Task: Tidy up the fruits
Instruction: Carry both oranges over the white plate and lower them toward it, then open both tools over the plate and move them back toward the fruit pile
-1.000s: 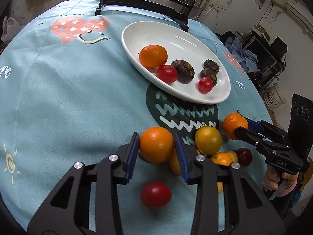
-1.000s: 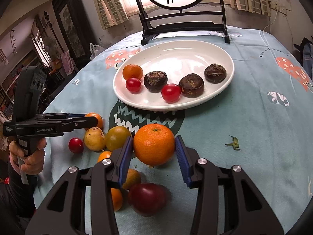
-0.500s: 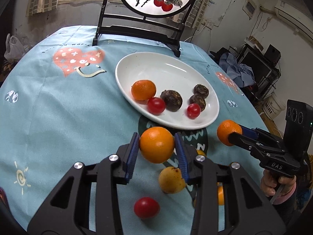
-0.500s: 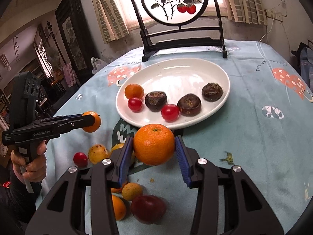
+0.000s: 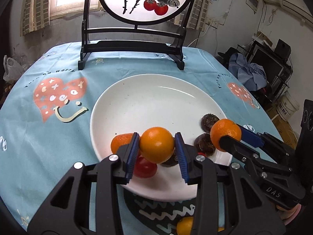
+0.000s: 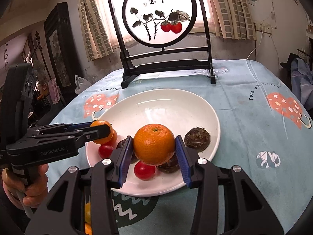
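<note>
**Two oranges over the plate**

Left tongs [image 5: 157, 152] clamp a smooth round orange [image 5: 157, 145]; right tongs [image 6: 153, 154] grip a dimpled mandarin [image 6: 154, 144]. Both hang above the white oval ceramic plate [image 5: 148, 101]. Next, I reckon: lower, then release into bare space.

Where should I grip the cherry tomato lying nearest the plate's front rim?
Grip the cherry tomato across its round middle, descending from above. Water chestnuts crowd its right on the white plate, so set the fingers front-to-back, once a gripper is free.
</note>
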### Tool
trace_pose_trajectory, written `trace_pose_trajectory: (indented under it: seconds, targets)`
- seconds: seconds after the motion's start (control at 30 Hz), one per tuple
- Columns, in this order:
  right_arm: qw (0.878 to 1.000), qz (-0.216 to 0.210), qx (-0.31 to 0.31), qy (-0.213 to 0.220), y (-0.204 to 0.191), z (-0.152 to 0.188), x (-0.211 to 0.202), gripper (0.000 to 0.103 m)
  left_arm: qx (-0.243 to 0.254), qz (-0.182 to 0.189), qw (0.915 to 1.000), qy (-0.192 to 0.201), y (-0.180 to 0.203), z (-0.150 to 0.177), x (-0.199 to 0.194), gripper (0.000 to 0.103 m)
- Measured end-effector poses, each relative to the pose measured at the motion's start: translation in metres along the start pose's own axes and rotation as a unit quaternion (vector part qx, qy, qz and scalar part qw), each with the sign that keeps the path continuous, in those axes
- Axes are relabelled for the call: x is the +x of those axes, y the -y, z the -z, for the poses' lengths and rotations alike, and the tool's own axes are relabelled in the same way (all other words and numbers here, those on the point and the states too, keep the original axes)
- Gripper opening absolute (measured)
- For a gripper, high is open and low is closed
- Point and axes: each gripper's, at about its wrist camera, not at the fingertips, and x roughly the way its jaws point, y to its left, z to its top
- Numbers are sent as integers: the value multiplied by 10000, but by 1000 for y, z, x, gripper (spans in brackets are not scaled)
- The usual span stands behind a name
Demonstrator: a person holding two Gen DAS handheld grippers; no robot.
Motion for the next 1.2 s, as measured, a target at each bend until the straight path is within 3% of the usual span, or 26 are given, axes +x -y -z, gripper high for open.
trace_pose_trajectory:
  seconds: [0.3,0.37,0.47,0.6,0.9,1.07,1.2]
  targets:
    - [9999,72,-35,-100,1,-3,14,48,110,-271,9996,-33,3,-1,11,41]
    - [9998,135,-90,75,-2,-2,1,60,143,-425,9990,81,3,2,-4,85]
    - [9985,137,-371,374,-13,-1,-23,64,315,-680,9945,726,7,8,-42,91]
    - [9984,-44,-349,445,-20,5,-40,64,300,-642,9927,971,4,23,-71,94]
    - [9981,-125,-394,446,-31,25,-61,64,104,-728,9934,878,-14,50,-87,96]
    - [9990,-286,-325,102,-29,35,-64,64,192,-1214,9872,1016,-22,64,-98,97]
    - [9981,-413,-356,-283,-29,47,-65,64,93,-1204,9885,906,-33,70,-103,98]
